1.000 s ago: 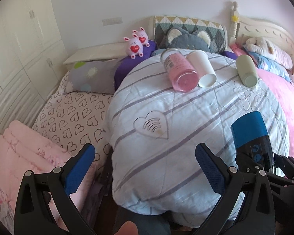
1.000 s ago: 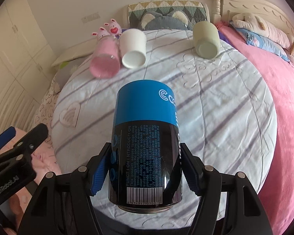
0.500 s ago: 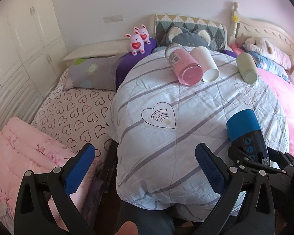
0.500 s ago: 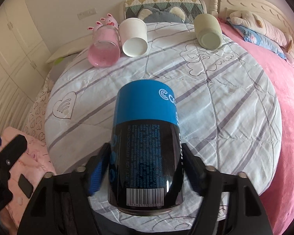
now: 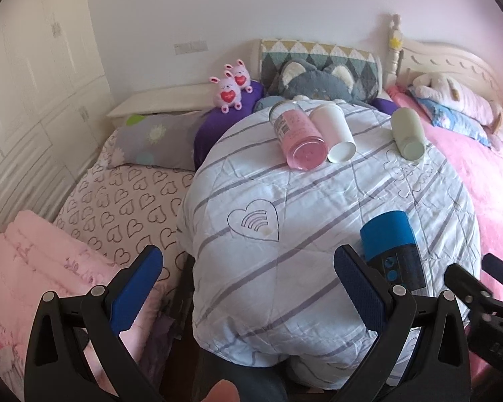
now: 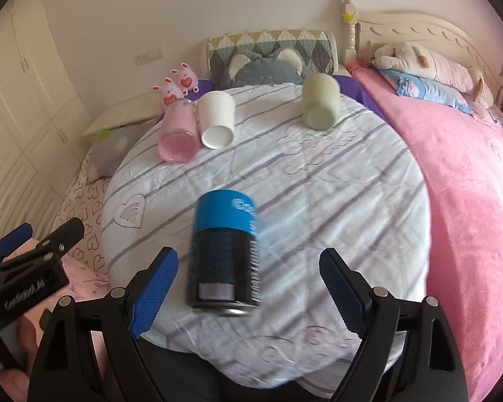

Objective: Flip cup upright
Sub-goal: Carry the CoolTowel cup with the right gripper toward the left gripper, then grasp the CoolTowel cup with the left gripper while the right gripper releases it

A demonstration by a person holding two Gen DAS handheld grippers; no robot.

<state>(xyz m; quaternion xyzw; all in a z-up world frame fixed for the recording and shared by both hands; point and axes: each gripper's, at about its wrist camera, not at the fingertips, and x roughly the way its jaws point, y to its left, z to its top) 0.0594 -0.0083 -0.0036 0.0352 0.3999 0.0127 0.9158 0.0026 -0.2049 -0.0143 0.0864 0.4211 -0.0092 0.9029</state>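
Note:
A blue and black cup (image 6: 224, 251) lies on its side on the striped quilt (image 6: 318, 201), blurred, between the open fingers of my right gripper (image 6: 248, 288), touching neither. It also shows in the left wrist view (image 5: 392, 248), right of my left gripper (image 5: 248, 278), which is open and empty over the quilt's near left edge. At the far side lie a pink cup (image 6: 179, 130), a white cup (image 6: 216, 120) and a green cup (image 6: 320, 107), all on their sides.
A pink blanket (image 6: 469, 184) covers the bed to the right. Pillows and plush toys (image 5: 233, 85) line the headboard. A heart-print sheet (image 5: 124, 201) and folded pink bedding (image 5: 40, 268) lie to the left. White cupboards (image 5: 33, 67) stand at far left.
My right gripper has opened and let go of the blue and black cup, which now lies loose on the quilt. The left gripper stays open.

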